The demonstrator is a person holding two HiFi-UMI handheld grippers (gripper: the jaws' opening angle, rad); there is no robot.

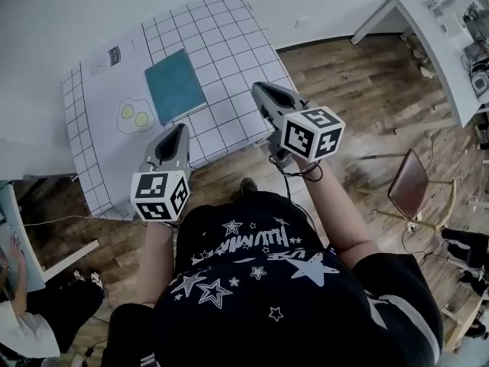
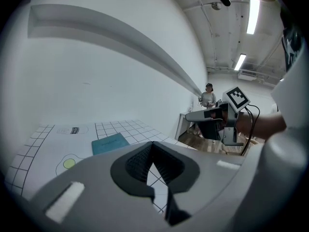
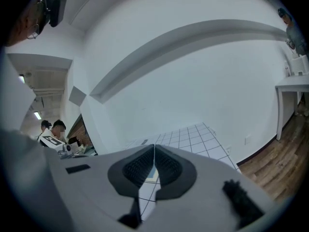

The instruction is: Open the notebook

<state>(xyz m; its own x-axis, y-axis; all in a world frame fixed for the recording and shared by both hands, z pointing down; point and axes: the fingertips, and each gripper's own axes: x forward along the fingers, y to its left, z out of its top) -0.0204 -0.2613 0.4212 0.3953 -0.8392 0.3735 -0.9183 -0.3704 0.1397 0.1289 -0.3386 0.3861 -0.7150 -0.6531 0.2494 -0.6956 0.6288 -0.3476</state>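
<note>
The notebook [image 1: 175, 85] lies shut and flat on the table [image 1: 229, 44], a teal rectangle on the checked cloth. Its long axis runs away from the person and leans a little to one side, so a short edge faces the grippers. A printed fried egg [image 1: 134, 117] sits just beside its left long edge. Both grippers hover over the near side of the table and touch nothing. The left gripper [image 1: 182, 128] has its jaws pressed together and empty. It points almost straight at the near short edge of the notebook, which shows ahead and slightly left of the jaws in the left gripper view. The right gripper [image 1: 257, 88] also has its jaws together with nothing between them. It reaches further over the cloth and stands off to the right of the notebook's right long edge, so the book lies to the left of its jaws. By the head view the left gripper looks the nearer of the two. The right one seems better placed to catch the long free edge of the cover, though the pictures do not show which side carries the spine.
</note>
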